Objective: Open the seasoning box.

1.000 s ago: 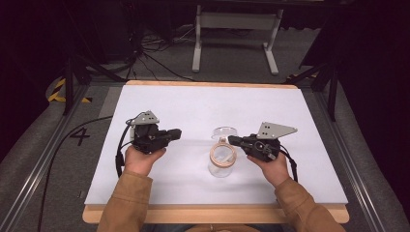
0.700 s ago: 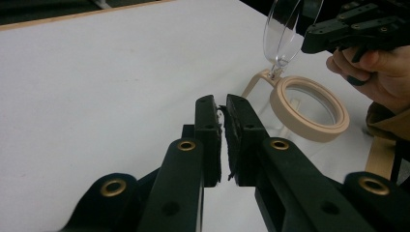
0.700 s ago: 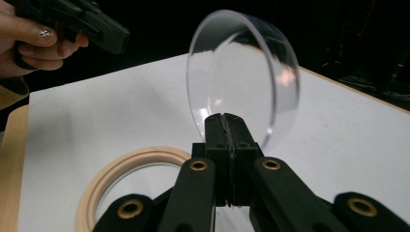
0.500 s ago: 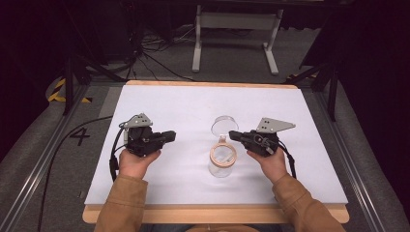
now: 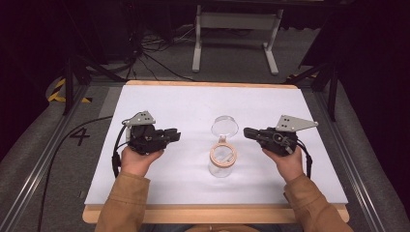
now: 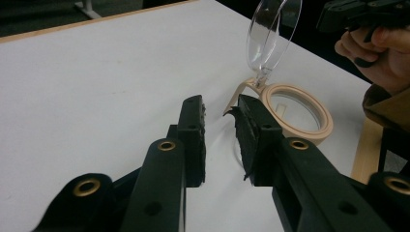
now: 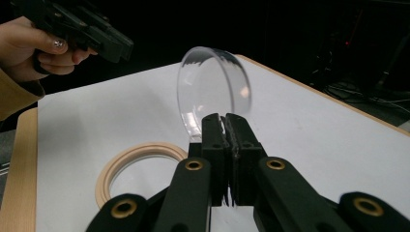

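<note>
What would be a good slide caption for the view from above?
Two hand-held grippers, left gripper and right gripper, flank a clear jar with its hinged lid flipped open.

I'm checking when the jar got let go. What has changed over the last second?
The right gripper, which sat at the jar rim, has drawn back to the right and is clear of it; its jaws have just been opening slightly, nothing between them. The left gripper jaws have just been opening, empty. The left hand kept its place, and the jar stands as before with its clear lid flipped up.
</note>
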`<state>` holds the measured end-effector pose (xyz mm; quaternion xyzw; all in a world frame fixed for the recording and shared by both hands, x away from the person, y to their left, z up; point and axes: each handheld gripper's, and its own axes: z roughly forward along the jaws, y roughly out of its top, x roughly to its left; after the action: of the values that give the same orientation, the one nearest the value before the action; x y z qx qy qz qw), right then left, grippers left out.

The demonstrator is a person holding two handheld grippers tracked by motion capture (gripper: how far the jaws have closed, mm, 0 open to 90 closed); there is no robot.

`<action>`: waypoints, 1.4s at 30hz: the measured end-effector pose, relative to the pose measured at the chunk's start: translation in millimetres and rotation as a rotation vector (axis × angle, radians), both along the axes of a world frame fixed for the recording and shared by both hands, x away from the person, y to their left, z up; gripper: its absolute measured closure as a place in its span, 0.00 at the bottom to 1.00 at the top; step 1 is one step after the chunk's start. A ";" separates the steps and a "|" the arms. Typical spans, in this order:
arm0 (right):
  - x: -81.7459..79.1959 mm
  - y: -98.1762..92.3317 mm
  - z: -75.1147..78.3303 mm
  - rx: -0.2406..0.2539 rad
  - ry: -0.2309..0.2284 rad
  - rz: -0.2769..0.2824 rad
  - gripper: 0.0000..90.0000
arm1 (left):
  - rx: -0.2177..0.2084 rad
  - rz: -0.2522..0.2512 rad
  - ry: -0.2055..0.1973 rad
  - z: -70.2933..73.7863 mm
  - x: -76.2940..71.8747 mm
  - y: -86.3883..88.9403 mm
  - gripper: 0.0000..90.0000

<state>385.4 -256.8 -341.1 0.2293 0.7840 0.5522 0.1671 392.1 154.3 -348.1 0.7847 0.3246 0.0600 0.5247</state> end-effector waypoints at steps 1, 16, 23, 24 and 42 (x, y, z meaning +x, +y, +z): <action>-0.3 -5.5 0.7 0.003 -0.001 -0.012 0.97 | 0.004 -0.002 0.003 0.0 0.7 -0.2 0.80; 10.7 -83.9 -10.6 -0.072 0.064 -0.249 0.92 | 0.074 0.061 0.025 -15.6 20.1 1.2 0.79; 22.2 -98.9 -32.8 -0.147 0.114 -0.328 0.90 | 0.059 0.090 0.076 -38.2 31.4 9.2 0.79; 23.5 -100.9 -35.5 -0.149 0.122 -0.333 0.89 | 0.061 0.094 0.081 -40.5 32.3 10.1 0.79; 42.9 -97.9 -83.6 -0.202 0.277 -0.315 0.81 | 0.123 0.094 0.149 -76.4 42.5 3.3 0.76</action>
<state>428.3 -354.7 -424.7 0.4047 0.8053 0.4010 0.1640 434.6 157.7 -424.5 0.8018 0.3948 0.0458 0.4463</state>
